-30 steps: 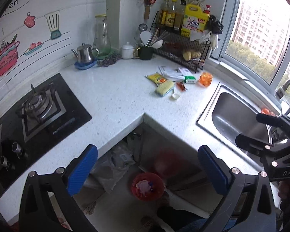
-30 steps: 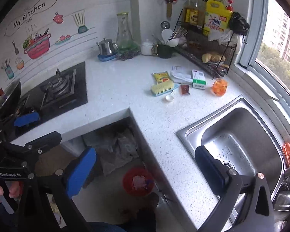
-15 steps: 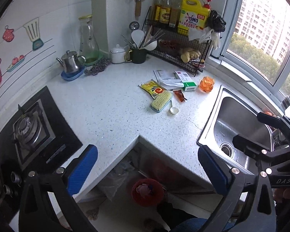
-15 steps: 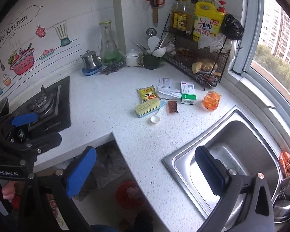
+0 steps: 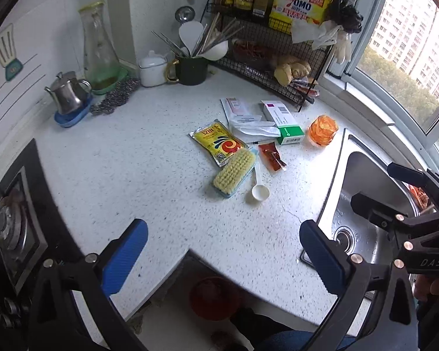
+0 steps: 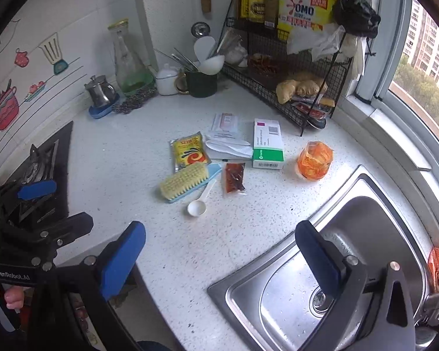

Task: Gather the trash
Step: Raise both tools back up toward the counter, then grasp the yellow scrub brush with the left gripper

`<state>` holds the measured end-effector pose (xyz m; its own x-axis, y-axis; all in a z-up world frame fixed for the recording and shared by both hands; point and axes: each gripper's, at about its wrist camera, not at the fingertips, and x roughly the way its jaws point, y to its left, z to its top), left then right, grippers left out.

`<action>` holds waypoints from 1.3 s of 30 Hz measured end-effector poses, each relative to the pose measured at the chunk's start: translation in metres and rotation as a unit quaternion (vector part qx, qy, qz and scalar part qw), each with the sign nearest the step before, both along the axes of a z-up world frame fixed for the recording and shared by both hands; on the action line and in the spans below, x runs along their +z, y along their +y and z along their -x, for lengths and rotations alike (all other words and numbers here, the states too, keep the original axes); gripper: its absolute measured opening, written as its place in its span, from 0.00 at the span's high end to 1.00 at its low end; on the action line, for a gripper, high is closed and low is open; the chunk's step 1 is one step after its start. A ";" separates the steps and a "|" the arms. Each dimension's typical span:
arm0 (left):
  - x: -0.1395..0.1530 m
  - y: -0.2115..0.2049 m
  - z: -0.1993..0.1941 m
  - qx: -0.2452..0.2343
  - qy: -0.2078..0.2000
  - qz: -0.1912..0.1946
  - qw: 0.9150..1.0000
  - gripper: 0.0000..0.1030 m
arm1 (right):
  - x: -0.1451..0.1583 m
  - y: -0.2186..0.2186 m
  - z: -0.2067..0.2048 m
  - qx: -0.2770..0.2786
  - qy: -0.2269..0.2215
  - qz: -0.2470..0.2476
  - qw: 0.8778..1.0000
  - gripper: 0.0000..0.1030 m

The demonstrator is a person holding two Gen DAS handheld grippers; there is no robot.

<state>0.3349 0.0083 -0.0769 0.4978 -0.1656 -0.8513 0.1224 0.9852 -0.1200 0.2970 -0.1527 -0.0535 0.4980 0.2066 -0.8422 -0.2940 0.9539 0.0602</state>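
Litter lies on the white counter: a yellow sachet [image 5: 217, 141] [image 6: 189, 151], a red sauce packet [image 5: 272, 156] [image 6: 234, 177], a green-white carton [image 5: 282, 121] [image 6: 268, 143], white papers [image 5: 250, 122] [image 6: 226, 140], a crumpled orange wrapper [image 5: 322, 130] [image 6: 314, 160], a white plastic scoop [image 5: 260, 191] [image 6: 198, 206] and a yellow brush [image 5: 234, 172] [image 6: 184, 181]. A red bin [image 5: 215, 297] stands on the floor below the counter. My left gripper [image 5: 222, 254] is open and empty, near the counter's front edge. My right gripper [image 6: 219, 256] is open and empty, by the sink's left rim.
A steel sink [image 6: 351, 263] [image 5: 365, 204] is at the right. A gas hob [image 5: 11, 222] [image 6: 41, 169] is at the left. A wire rack [image 6: 284, 67] with bottles, a mug of utensils [image 5: 190, 70], a teapot [image 5: 68, 95] and a glass carafe [image 5: 99, 49] line the back.
Both grippers have moved forward and closer to the counter, toward the litter. The bin has slid to the bottom of the left view. Both stay open.
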 end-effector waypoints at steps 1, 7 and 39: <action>-0.004 -0.002 -0.008 -0.002 0.007 0.004 1.000 0.00 | -0.002 -0.002 -0.005 -0.001 0.005 0.000 1.000 0.01; -0.030 -0.012 -0.052 -0.001 0.036 0.019 0.999 0.00 | -0.016 -0.013 -0.039 0.002 0.032 0.006 0.999 0.01; -0.131 -0.038 -0.143 -0.074 0.109 -0.037 0.991 0.36 | -0.096 -0.017 -0.118 0.022 0.122 -0.016 0.992 0.01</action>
<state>0.4778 -0.0297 -0.2084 0.2759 -0.1564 -0.9484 0.2446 0.9656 -0.0882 0.4153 -0.1700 -0.1499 0.2707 0.2521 -0.9290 -0.3077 0.9371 0.1647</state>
